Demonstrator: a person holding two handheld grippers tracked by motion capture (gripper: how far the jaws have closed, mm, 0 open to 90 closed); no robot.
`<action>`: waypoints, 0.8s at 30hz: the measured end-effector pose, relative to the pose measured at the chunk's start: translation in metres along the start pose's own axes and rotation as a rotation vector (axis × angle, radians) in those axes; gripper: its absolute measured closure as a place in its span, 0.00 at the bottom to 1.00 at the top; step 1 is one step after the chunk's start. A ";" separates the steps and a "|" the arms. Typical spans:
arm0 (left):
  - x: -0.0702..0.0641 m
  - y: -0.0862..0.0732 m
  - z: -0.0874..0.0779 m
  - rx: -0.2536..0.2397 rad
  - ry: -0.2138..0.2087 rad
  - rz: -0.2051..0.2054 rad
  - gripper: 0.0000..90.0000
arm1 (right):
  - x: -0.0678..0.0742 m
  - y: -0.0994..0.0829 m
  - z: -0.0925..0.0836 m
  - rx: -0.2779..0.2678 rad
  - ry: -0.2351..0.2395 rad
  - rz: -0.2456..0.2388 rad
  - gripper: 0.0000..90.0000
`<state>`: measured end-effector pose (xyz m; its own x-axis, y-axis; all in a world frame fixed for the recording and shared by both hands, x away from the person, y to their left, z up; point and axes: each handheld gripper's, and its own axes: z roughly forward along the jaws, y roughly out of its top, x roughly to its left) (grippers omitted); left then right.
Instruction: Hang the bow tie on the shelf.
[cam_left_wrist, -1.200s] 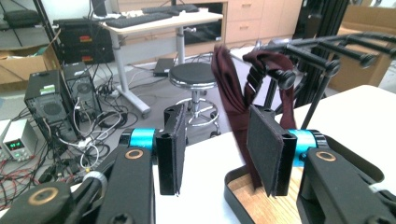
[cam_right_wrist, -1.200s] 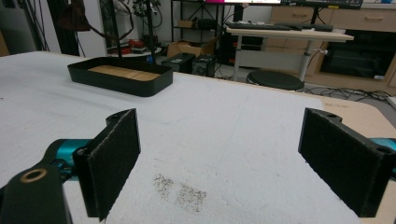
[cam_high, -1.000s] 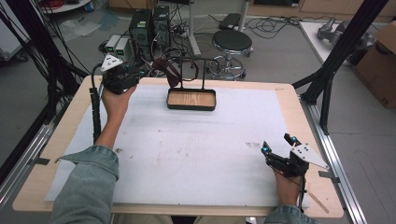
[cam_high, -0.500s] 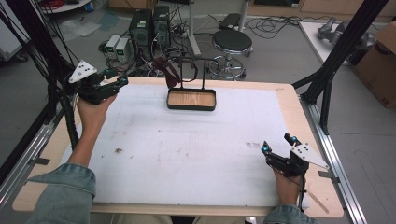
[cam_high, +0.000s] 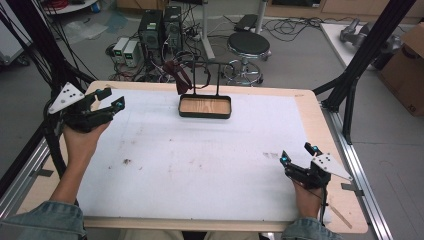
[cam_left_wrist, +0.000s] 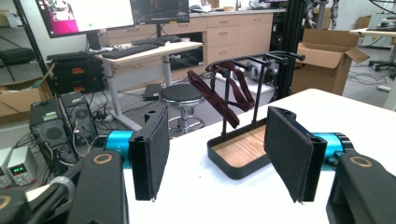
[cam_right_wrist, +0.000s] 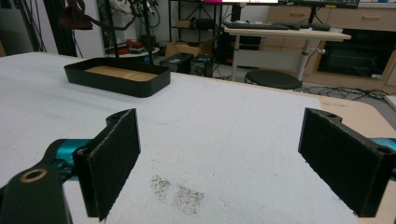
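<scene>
A black tray with a wooden floor (cam_high: 205, 116) stands at the table's far middle. A black rack rises from it, and a dark red strap (cam_high: 176, 74) hangs over the rack's left end. My left gripper (cam_high: 112, 98) hovers open at the far left edge of the table, to the left of the tray, with nothing between its jaws. In the left gripper view the left gripper (cam_left_wrist: 219, 158) points at the tray (cam_left_wrist: 243, 170) and the strap (cam_left_wrist: 217, 100). My right gripper (cam_high: 297, 153) rests open and empty near the front right; the right gripper (cam_right_wrist: 229, 163) faces the distant tray (cam_right_wrist: 116, 85).
A white sheet (cam_high: 200, 160) covers the wooden table, with dark smudges (cam_high: 125, 161) on it. Black frame posts (cam_high: 360, 65) stand at the table's corners. A round stool (cam_high: 248, 44) and computer towers (cam_high: 160, 27) sit on the floor beyond the far edge.
My left gripper has pulled away from beside the rack, moving left and back toward the person along the table's left edge. The right gripper has stayed in place.
</scene>
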<state>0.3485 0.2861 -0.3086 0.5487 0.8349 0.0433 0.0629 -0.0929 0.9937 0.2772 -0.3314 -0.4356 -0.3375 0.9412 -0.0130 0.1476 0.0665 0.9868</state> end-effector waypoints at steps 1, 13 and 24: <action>-0.001 -0.001 -0.003 0.001 0.004 0.003 0.45 | 0.000 0.000 0.000 0.000 -0.001 0.001 0.13; -0.005 -0.036 -0.039 0.037 0.056 -0.022 0.38 | 0.000 0.000 0.000 0.001 0.000 -0.002 0.13; -0.020 -0.073 -0.049 0.082 0.130 -0.049 0.22 | 0.000 0.000 0.000 0.000 -0.001 -0.010 0.13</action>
<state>0.2916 0.3027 -0.3772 0.4313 0.9021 0.0133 0.1581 -0.0901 0.9833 0.2769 -0.3312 -0.4356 -0.3384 0.9407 -0.0227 0.1448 0.0759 0.9866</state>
